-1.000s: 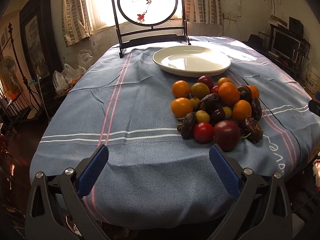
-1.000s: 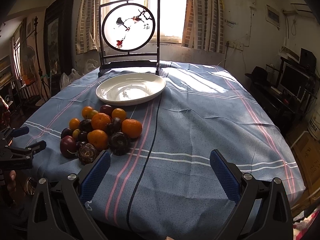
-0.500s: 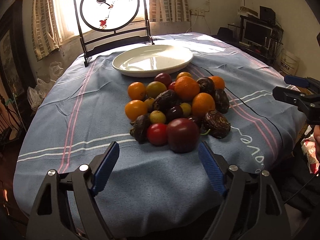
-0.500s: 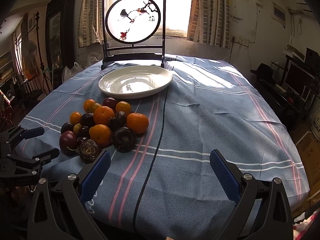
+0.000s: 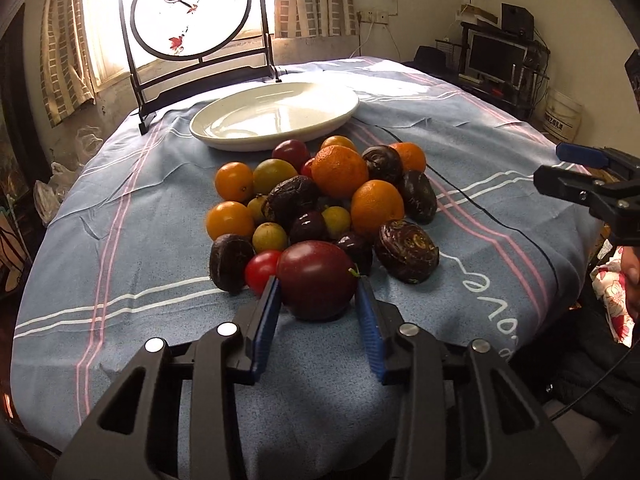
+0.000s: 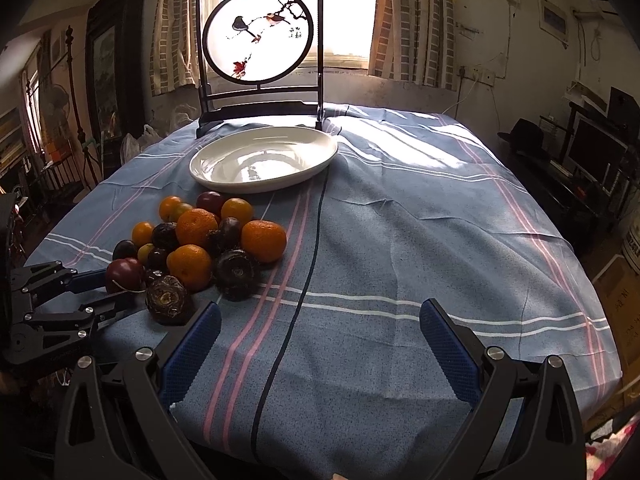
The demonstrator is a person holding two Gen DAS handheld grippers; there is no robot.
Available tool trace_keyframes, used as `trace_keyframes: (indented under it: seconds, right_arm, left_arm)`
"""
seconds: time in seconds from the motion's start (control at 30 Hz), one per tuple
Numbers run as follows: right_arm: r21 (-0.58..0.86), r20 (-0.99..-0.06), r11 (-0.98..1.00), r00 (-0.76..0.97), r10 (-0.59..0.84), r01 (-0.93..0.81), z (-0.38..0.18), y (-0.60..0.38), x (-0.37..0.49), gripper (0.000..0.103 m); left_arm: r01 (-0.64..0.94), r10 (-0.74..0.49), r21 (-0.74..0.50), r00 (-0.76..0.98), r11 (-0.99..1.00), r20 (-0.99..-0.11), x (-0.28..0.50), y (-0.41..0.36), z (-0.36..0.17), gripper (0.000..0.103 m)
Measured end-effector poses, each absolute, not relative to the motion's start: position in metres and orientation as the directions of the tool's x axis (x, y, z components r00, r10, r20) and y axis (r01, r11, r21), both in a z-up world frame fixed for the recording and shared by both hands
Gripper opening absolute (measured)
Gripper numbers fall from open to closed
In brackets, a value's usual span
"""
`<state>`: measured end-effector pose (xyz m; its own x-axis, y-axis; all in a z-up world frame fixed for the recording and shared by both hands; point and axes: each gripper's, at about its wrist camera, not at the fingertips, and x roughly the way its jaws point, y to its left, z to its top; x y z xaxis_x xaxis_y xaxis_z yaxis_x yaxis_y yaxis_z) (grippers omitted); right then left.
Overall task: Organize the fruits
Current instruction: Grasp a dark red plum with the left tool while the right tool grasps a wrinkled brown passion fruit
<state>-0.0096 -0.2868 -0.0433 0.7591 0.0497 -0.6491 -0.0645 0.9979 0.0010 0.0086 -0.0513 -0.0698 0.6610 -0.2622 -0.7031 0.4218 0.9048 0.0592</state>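
Observation:
A heap of fruit lies on the blue striped tablecloth: oranges, wrinkled dark passion fruits, small yellow-green fruits, a red tomato. At its near edge sits a dark red plum. My left gripper has its jaws closing on this plum, with a blue pad against each side. The right wrist view shows the plum between the left gripper's fingers at the far left. My right gripper hangs open over bare cloth, right of the heap. An empty white plate stands behind the fruit.
A dark framed round screen with a bird picture stands behind the plate. A thin black cable runs down the cloth right of the fruit. My right gripper shows at the left wrist view's right edge, by a person's patterned sleeve.
My left gripper has come forward to the near edge of the heap, and its wide jaws have narrowed onto the dark red plum. The right gripper has stayed in place.

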Motion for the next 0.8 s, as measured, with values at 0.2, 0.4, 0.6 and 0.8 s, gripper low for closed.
trace_keyframes:
  seconds: [0.2,0.4,0.6,0.8]
  right_arm:
    - [0.041,-0.685,0.974,0.703,0.191,-0.225,-0.057,-0.253,0.000,0.100]
    - [0.038,-0.720,0.926,0.632,0.286,-0.376,-0.074,-0.197,0.020,0.093]
    - [0.141,-0.750,0.916,0.563,0.347,-0.376,-0.086,-0.189,0.039,0.046]
    - [0.145,-0.702,0.916,0.613,0.362,-0.374,-0.076,-0.196,0.027,0.040]
  left_arm:
    - [0.379,-0.258,0.043,0.703,0.924,-0.662,0.003,-0.027,-0.046,0.037]
    - [0.331,-0.225,0.040,0.720,0.943,-0.657,0.006,-0.011,-0.043,0.037]
    - [0.322,-0.226,0.029,0.724,0.946,-0.652,0.006,-0.003,-0.044,0.038]
    - [0.312,-0.234,0.014,0.740,0.950,-0.631,0.007,0.007,-0.039,0.038]
